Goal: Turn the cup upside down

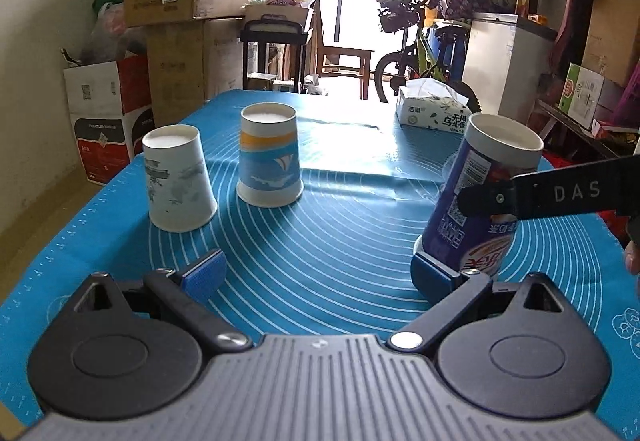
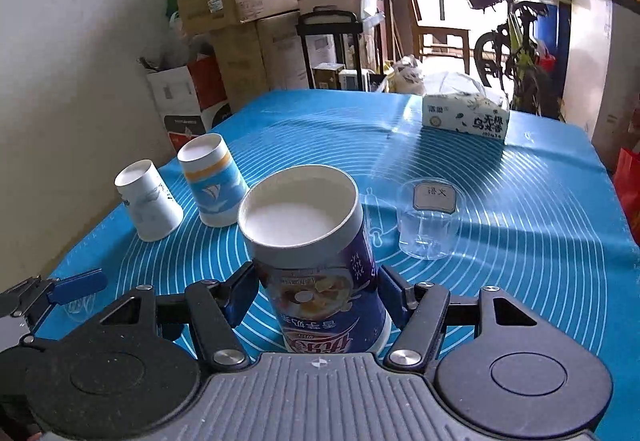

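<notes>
Blue mat (image 2: 520, 201) under everything — my right gripper (image 2: 316, 301) clamps the purple cup (image 2: 320, 281), upside down, base up, slightly tilted. My left gripper (image 1: 320, 273) hangs wide apart, holding nothing — two paper cups (image 1: 180, 181) beyond.

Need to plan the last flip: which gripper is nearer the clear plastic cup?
Right. The right gripper, closed on the purple cup, sits just before the clear plastic cup; the left gripper is open, farther left.

Both grippers – left gripper (image 1: 318, 273) and right gripper (image 2: 316, 305) – have black linkages, silver screws, blue pads (image 1: 205, 273), ribbed grey bodies.
</notes>
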Action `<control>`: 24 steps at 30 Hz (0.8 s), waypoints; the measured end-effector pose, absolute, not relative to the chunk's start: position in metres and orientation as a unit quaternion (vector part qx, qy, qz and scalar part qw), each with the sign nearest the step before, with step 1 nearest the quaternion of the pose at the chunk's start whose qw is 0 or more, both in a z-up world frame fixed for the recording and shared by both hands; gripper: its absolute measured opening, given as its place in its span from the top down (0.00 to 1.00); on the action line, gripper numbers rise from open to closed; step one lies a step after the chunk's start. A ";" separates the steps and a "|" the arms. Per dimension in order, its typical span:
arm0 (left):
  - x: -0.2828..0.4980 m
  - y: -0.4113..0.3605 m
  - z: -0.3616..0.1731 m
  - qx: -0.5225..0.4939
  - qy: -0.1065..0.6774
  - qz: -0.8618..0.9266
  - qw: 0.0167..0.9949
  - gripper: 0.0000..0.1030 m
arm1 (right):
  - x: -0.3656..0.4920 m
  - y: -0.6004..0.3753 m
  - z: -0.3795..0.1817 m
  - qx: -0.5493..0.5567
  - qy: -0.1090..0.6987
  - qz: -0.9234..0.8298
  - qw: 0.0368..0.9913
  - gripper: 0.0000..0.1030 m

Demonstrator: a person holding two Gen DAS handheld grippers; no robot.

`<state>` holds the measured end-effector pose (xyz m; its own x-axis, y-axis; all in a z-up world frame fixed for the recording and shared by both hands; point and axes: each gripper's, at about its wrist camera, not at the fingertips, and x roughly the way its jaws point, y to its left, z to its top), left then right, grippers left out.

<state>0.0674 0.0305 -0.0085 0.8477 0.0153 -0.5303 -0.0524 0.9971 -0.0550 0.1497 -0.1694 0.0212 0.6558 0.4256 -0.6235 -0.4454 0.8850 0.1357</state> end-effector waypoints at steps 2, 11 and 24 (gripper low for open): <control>0.068 0.028 -0.010 -0.030 0.282 0.020 0.959 0.05 | 0.147 -0.167 0.022 -0.019 0.332 0.235 0.913 0.38; 0.059 0.030 -0.006 -0.030 0.283 0.016 0.958 0.05 | 0.121 -0.173 0.029 -0.027 0.297 0.205 0.932 0.07; 0.022 0.034 0.002 -0.024 0.253 0.016 0.967 0.05 | 0.020 -0.195 0.035 -0.036 0.213 0.131 0.968 0.00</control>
<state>0.0219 0.0336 0.0021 0.8711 0.0184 -0.4908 -0.0425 0.9984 -0.0379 0.0204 -0.1951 0.0351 0.8749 0.2383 -0.4217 -0.2689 0.9631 -0.0138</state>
